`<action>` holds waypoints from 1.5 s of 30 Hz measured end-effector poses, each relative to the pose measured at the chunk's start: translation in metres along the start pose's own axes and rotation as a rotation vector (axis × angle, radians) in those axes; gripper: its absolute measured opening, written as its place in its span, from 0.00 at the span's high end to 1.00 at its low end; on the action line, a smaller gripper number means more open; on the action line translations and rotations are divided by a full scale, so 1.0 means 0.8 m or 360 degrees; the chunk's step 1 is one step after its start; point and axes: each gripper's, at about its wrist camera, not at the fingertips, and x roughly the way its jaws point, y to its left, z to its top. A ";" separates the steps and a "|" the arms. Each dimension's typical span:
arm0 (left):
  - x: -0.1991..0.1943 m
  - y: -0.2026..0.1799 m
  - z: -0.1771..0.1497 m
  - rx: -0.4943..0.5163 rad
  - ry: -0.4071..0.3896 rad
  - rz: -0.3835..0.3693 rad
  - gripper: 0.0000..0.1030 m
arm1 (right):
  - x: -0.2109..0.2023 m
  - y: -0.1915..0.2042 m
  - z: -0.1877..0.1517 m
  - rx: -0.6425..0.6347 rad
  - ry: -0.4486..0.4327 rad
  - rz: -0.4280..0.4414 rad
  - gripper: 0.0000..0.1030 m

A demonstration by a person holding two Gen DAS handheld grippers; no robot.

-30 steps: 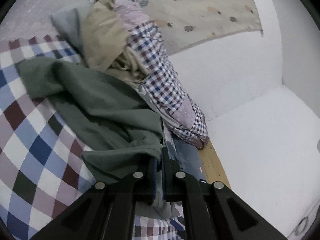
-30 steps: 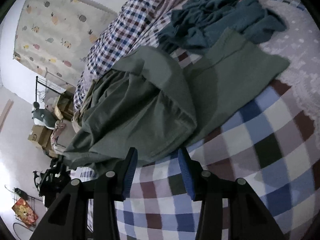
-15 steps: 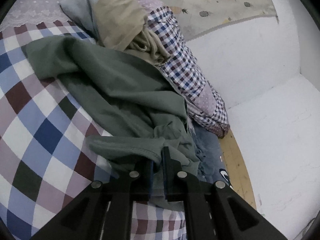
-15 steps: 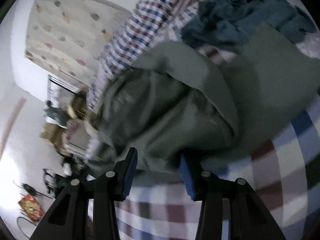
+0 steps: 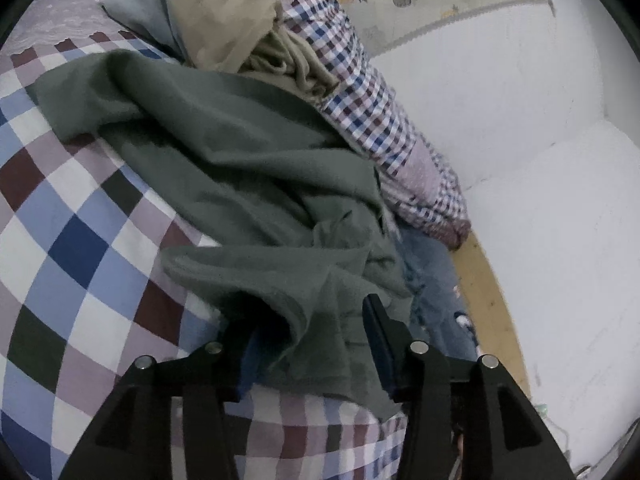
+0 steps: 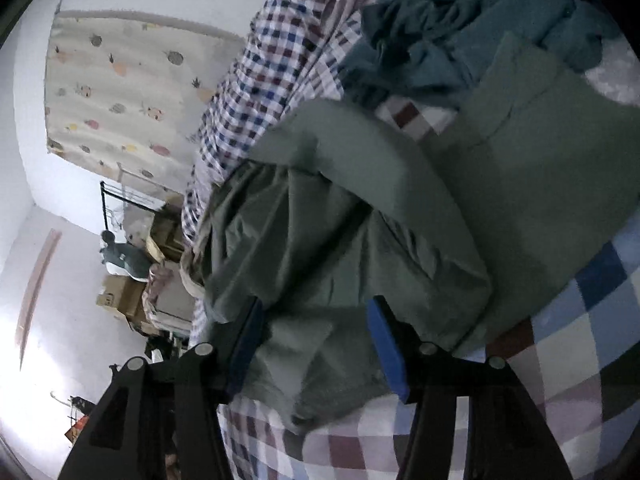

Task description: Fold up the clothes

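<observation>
The left gripper (image 5: 308,332) stands with its jaws spread wide, and a bunched hem of the green garment (image 5: 240,184) drapes loosely down through the gap without either pad pinching it. The right gripper (image 6: 316,344) is likewise spread wide, a rumpled fold of the same green garment (image 6: 360,248) lying between its blue pads but not clamped. Taking the green garment as the landmark, it lies on the checked quilt (image 5: 72,240) directly ahead of both tongs, and its long axis seems to run from the bunched end at the left gripper away toward the flatter, smoother panel that spreads out beyond the right gripper. Both tongs sit at the garment's near edge, so neither is clearly nearer; each has cloth already between its pads. Whether this is cloth just let go after a fold or cloth about to be gripped, the pictures do not settle: the garment is doubled over on itself in one thick roll, yet still creased and uneven. Beyond the garment's far end lies a tan garment (image 5: 228,16) heaped on a grey-blue one, touching the green cloth's upper edge. To the garment's side runs a small-check bedcover (image 5: 372,112), with a blue denim piece (image 5: 432,276) tucked just beside the bunched hem. In the right wrist view a teal garment (image 6: 472,28) lies crumpled past the flat panel, close enough to be caught up in any sweep that way.
</observation>
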 end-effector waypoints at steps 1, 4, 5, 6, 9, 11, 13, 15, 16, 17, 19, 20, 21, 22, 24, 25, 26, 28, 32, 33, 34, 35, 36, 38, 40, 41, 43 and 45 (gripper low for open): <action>0.002 0.001 -0.002 0.0002 0.0014 0.0009 0.50 | 0.001 0.002 0.000 -0.0024 0.0003 -0.0014 0.42; 0.013 0.002 -0.008 0.0015 0.0071 0.0042 0.50 | -0.003 0.003 0.002 -0.0059 -0.0009 -0.0033 0.42; 0.016 0.001 -0.010 0.0034 0.0090 0.0055 0.50 | -0.005 0.003 0.004 -0.0060 -0.0015 -0.0035 0.42; 0.019 0.000 -0.013 0.0054 0.0109 0.0067 0.50 | -0.006 0.003 0.005 -0.0055 -0.0018 -0.0033 0.42; 0.023 -0.007 -0.019 0.0123 0.0141 0.0063 0.50 | -0.007 0.004 0.001 -0.0051 -0.0018 -0.0036 0.42; 0.023 -0.010 -0.023 0.0142 0.0150 0.0024 0.66 | -0.011 0.005 -0.006 -0.0066 -0.0015 -0.0087 0.42; 0.021 -0.012 -0.024 0.0139 0.0147 -0.0021 0.84 | -0.015 0.014 -0.021 -0.0124 -0.0015 -0.0184 0.42; 0.016 -0.014 -0.023 0.0140 0.0121 -0.0052 0.87 | -0.013 0.024 -0.038 -0.0169 0.0037 -0.0189 0.42; 0.012 -0.015 -0.023 0.0142 0.0100 -0.0071 0.91 | -0.012 0.026 -0.042 -0.0168 0.0053 -0.0179 0.42; 0.008 -0.017 -0.022 0.0141 0.0080 -0.0090 0.91 | -0.011 0.028 -0.046 -0.0164 0.0067 -0.0167 0.42; 0.001 -0.019 -0.020 0.0134 0.0046 -0.0119 0.91 | -0.009 0.032 -0.054 -0.0155 0.0094 -0.0142 0.42; -0.002 -0.020 -0.019 0.0131 0.0034 -0.0129 0.91 | -0.008 0.034 -0.058 -0.0150 0.0108 -0.0130 0.42; -0.004 -0.021 -0.018 0.0128 0.0028 -0.0134 0.91 | -0.007 0.036 -0.062 -0.0145 0.0122 -0.0118 0.42; -0.005 -0.021 -0.017 0.0125 0.0024 -0.0137 0.91 | -0.006 0.038 -0.066 -0.0141 0.0135 -0.0106 0.42; -0.006 -0.020 -0.016 0.0120 0.0021 -0.0133 0.91 | -0.003 0.037 -0.071 -0.0127 0.0167 -0.0142 0.43; -0.006 -0.020 -0.016 0.0116 0.0021 -0.0133 0.91 | -0.003 0.036 -0.075 -0.0118 0.0174 -0.0154 0.43; -0.006 -0.021 -0.016 0.0115 0.0021 -0.0134 0.91 | -0.003 0.036 -0.077 -0.0107 0.0180 -0.0148 0.44; -0.005 -0.021 -0.015 0.0114 0.0020 -0.0135 0.91 | -0.002 0.037 -0.080 -0.0084 0.0194 -0.0130 0.44; -0.004 -0.020 -0.014 0.0113 0.0024 -0.0134 0.91 | -0.001 0.038 -0.086 -0.0038 0.0221 -0.0094 0.43; -0.003 -0.019 -0.013 0.0117 0.0026 -0.0133 0.91 | -0.001 0.038 -0.088 -0.0026 0.0228 -0.0085 0.43; -0.003 -0.020 -0.014 0.0121 0.0026 -0.0129 0.91 | 0.000 0.039 -0.090 -0.0015 0.0235 -0.0076 0.43; -0.003 -0.020 -0.014 0.0126 0.0026 -0.0126 0.91 | 0.000 0.039 -0.091 -0.0003 0.0241 -0.0067 0.43; -0.003 -0.020 -0.015 0.0131 0.0027 -0.0123 0.91 | 0.000 0.039 -0.093 0.0008 0.0248 -0.0058 0.43; -0.003 -0.021 -0.015 0.0139 0.0028 -0.0117 0.91 | 0.005 0.040 -0.091 -0.0005 0.0217 -0.0055 0.43; -0.004 -0.021 -0.016 0.0144 0.0026 -0.0111 0.91 | 0.008 0.043 -0.088 -0.0036 0.0189 -0.0072 0.44; -0.004 -0.021 -0.016 0.0145 0.0025 -0.0108 0.91 | 0.008 0.044 -0.088 -0.0050 0.0178 -0.0080 0.44; -0.004 -0.021 -0.018 0.0144 0.0026 -0.0101 0.91 | 0.009 0.044 -0.087 -0.0063 0.0155 -0.0091 0.44; -0.005 -0.021 -0.020 0.0147 0.0027 -0.0093 0.91 | 0.009 0.045 -0.087 -0.0068 0.0141 -0.0098 0.45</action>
